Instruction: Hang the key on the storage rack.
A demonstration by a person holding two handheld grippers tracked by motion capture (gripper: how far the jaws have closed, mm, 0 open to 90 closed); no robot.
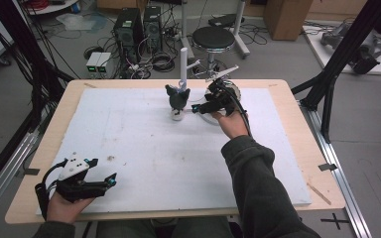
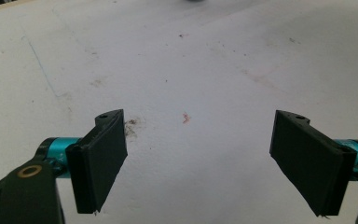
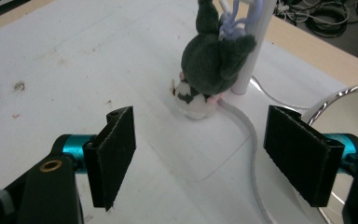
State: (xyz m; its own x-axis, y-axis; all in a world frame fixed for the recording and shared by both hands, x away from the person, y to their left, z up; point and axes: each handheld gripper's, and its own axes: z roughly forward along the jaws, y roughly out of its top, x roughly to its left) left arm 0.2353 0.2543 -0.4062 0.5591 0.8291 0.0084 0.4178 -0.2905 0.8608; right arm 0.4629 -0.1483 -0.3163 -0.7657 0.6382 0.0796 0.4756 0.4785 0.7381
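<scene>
1. Nearest the high camera: left gripper [image 1: 110, 179] at the near left corner of the white board [image 1: 144, 153], held in a hand, lying low and pointing right across the surface.
2. Jaws of the left gripper apart, nothing between them; in the left gripper view [image 2: 198, 158] just bare board with faint stains and a small red speck ahead.
3. Right gripper [image 1: 194, 108] out at the far middle of the board, on a sleeved arm [image 1: 258, 188] reaching from the bottom right.
4. Jaws of the right gripper [image 3: 200, 158] standing apart, pressing on nothing, with bare board in the gap.
5. Dark plush toy [image 3: 214, 65] just ahead of the right gripper, beyond the jaw tips and not between them; dark green-grey body, pale rounded underside touching the board.
6. Same toy [image 1: 177, 99] in the high view near the far edge, just left of the right gripper's tips.
7. White post [image 3: 256, 42] upright directly behind the toy and touching it, with a flat white base [image 3: 242, 121] on the board; toy's loop at the post, exact attachment hard to tell.
8. Shiny round metal rim [image 3: 340, 100] at the right edge of the right gripper view, beside the right jaw.
9. Black stool [image 1: 213, 38] and computer towers [image 1: 139, 27] on the floor beyond the wooden table [image 1: 39, 148].
</scene>
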